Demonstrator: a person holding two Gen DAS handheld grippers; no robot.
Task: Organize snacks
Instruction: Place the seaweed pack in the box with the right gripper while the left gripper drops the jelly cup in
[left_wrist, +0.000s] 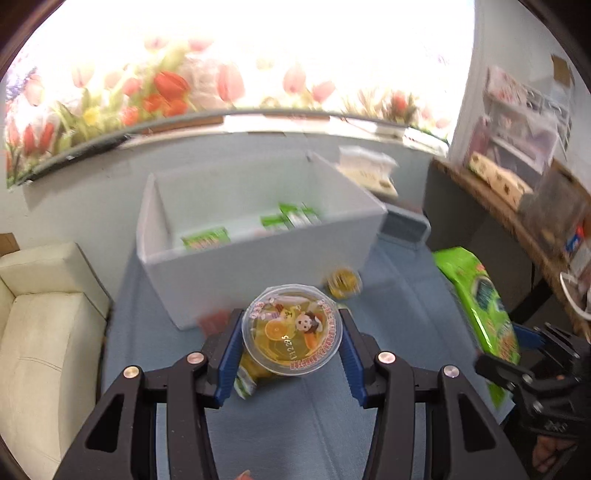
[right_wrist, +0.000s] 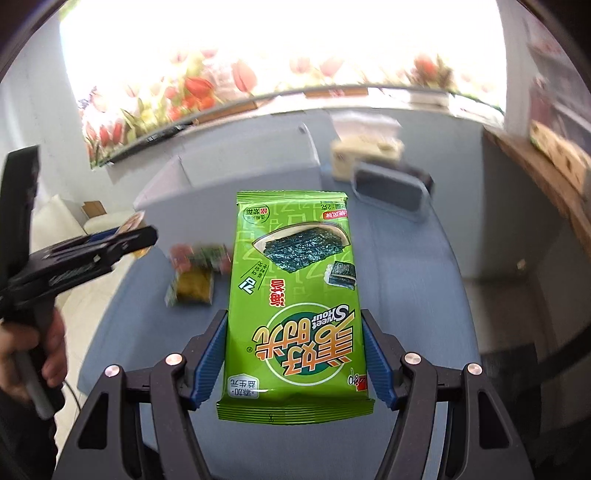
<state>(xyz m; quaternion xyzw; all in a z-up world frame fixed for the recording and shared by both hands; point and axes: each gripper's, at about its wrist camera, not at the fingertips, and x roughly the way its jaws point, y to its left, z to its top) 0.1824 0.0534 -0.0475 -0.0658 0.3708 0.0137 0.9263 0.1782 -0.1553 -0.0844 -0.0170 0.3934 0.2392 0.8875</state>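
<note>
Left wrist view: the left claw (left_wrist: 291, 347) has its blue pads (left_wrist: 229, 354) pressed against both sides of a round jelly cup (left_wrist: 291, 329), narrowed to about a quarter of its reach. The cup has a clear rim, a cartoon figure and an orange slice printed on its lid, and yellow contents below. It sits lifted above the blue worktop (left_wrist: 325, 424). Beyond it stands a white open box (left_wrist: 258, 273) with several green-and-white packets (left_wrist: 291, 218) lying on its floor. Just beside the box's near right corner lies a small round yellow snack (left_wrist: 343, 282), blurred. A small wrapped piece (left_wrist: 245, 386) shows under the cup by the left pad. At the right edge, a green bag shows in the other claw. A cream sofa (left_wrist: 40, 332) stands left of the worktop, and a tulip mural (left_wrist: 166, 92) runs along the wall behind.

Right wrist view: the right claw (right_wrist: 295, 354) grips a green seaweed snack bag (right_wrist: 295, 295) by its long edges, jaws about half spread, pads touching both sides. The bag points away from the camera, its printing upside down, held above the worktop. On the worktop to its left lie a small yellow packet (right_wrist: 194, 286) and a blurred red-and-green item (right_wrist: 199, 254) just behind it. Farther back are a dark tray-like container (right_wrist: 391, 192) and a pale boxed item (right_wrist: 365, 155). At the left edge a hand (right_wrist: 33, 354) holds the other claw's handle.
</note>
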